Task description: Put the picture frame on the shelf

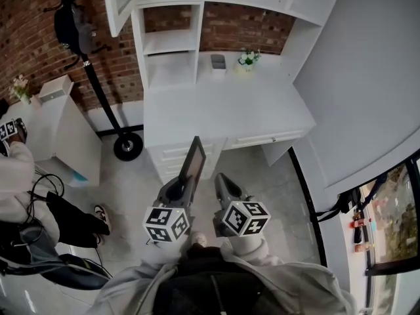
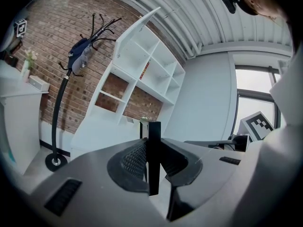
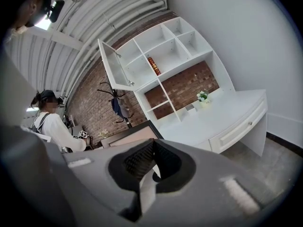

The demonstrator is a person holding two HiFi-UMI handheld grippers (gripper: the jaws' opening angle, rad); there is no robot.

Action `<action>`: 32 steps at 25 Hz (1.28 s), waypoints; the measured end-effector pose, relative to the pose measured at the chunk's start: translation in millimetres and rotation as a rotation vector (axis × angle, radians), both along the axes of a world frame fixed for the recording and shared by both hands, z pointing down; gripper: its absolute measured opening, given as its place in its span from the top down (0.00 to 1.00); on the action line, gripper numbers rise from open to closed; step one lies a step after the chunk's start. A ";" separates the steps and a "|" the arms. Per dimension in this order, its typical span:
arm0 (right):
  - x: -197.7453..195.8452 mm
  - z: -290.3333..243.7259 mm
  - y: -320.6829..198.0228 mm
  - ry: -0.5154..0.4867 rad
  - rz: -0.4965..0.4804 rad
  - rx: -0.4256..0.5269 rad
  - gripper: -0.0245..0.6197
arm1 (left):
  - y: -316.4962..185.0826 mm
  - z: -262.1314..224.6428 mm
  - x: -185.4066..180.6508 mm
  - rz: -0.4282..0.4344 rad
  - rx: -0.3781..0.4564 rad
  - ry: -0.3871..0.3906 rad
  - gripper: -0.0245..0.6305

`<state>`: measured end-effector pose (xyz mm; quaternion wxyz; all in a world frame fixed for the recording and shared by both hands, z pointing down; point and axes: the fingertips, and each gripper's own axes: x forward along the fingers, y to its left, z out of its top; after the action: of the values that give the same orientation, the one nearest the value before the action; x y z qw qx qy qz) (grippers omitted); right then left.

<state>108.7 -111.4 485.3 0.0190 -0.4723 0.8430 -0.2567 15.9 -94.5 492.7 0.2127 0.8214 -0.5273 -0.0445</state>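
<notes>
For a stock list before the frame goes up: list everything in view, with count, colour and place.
desk: one, white, against the brick wall
shelf unit: one, white, on the desk's back edge
picture frame: one, dark, held upright, short of the desk
flower pot: one, white blooms, back of the desk
small box: one, grey, left of the flower pot
book: one, red, upper shelf
coat stand: one, black, left of the desk, dark bag on it
side cabinet: one, white, far left
other person: one, white top, far left
left gripper: one, grey, shut on the picture frame
right gripper: one, grey, jaws together, empty
</notes>
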 end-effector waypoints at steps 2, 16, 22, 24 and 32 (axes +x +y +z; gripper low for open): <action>0.9 0.0 -11.9 0.001 -0.015 0.006 0.96 | -11.8 0.9 1.8 -0.013 0.002 0.005 0.87; 2.1 10.8 -31.8 -0.016 -0.053 -0.007 0.96 | -31.3 10.5 6.0 -0.049 -0.017 0.009 0.87; 3.3 18.3 -29.7 -0.025 -0.042 -0.024 0.96 | -29.9 17.2 9.8 -0.033 -0.034 0.008 0.87; 4.7 19.8 -32.7 -0.025 -0.037 -0.021 0.96 | -34.4 18.9 11.5 -0.025 -0.032 0.007 0.87; 23.6 22.9 -67.8 -0.017 -0.001 -0.026 0.96 | -74.5 19.7 25.3 0.000 -0.025 0.017 0.87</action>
<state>132.4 -179.2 508.2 0.0197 -0.4697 0.8397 -0.2718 41.2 -169.0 512.3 0.2274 0.8183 -0.5259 -0.0448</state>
